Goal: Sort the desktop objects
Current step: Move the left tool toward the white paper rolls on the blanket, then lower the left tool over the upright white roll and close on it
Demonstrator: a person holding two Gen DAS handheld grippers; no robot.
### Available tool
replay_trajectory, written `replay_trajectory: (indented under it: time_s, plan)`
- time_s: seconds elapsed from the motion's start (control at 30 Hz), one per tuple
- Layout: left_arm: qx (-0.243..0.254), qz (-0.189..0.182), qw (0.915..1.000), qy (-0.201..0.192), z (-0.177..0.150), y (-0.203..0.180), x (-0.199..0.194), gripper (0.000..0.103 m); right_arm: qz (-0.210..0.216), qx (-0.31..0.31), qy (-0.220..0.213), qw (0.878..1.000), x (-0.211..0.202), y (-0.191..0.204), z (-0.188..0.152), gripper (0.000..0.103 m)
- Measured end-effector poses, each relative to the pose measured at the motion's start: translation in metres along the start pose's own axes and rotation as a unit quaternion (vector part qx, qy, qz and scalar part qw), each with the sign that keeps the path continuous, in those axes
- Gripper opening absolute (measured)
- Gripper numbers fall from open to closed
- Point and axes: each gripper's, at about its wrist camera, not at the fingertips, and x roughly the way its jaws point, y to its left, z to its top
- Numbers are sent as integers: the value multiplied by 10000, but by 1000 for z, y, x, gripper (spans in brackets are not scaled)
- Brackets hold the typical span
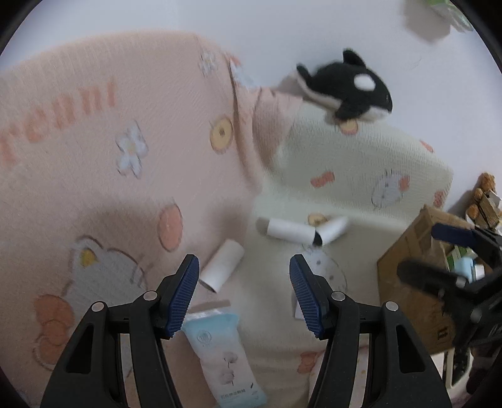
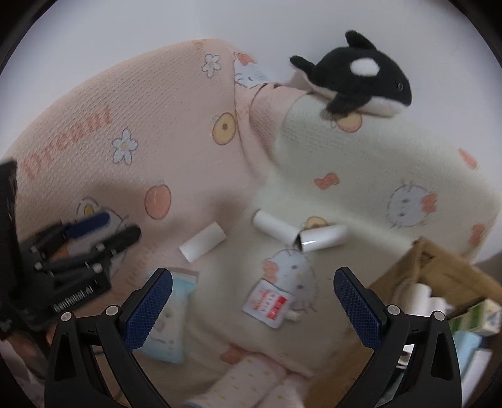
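The left tool [image 1: 244, 293] hangs low over the bedding with its blue-padded fingers spread wide and nothing between them. Just ahead of its left finger lies a white paper tube [image 1: 222, 265] on the pink blanket [image 1: 94, 141], and below the gap a pale blue tissue pack [image 1: 226, 354] runs out of the bottom of the frame.

The right tool [image 2: 252, 309] is also wide open and empty, pointing down at the cream blanket [image 2: 376, 163]. Between its fingers, farther on, a small white-and-red sachet [image 2: 271, 303] lies flat. Beyond it two more white tubes [image 2: 274, 227] [image 2: 323, 238] rest end to end, touching, at the foot of the cream fold. An orca plush [image 2: 354, 77] sits on the top edge of the cream blanket against the white wall [image 2: 125, 25].

To the right, a cardboard box [image 2: 439, 276] stands beside the bedding; what it holds is blurred, though white rolls and a green-and-white carton show. In the left wrist view the right tool partly covers the box. In the right wrist view the left tool appears at the left edge, smeared, and a tissue pack is half hidden behind the right tool's left finger. The blanket lettering is too soft to read.
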Motion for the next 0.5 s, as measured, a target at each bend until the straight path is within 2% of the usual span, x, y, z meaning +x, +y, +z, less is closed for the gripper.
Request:
replay_trajectory:
  time_s: [0.07,0.17,0.33,0.43,0.5]
  plan:
    - [58,-133,9997,211,-1,3,12,64,66,181,-55,9998,7,-4,0,102]
    - [106,-257,9992,279,1,3,24,64,83,426,-273,9987,14,-10,-2,102]
    - [50,-599,9982,-22,8,5,40,64,257,896,-905,9915,31,-23,-16,102]
    - [-241,-774,9965,-212,14,10,52,64,407,1224,-1000,9866,47,-30,-27,102]
    - [-373,-1021,9940,-143,18,12,63,64,425,1275,-1087,9849,58,-31,-35,102]
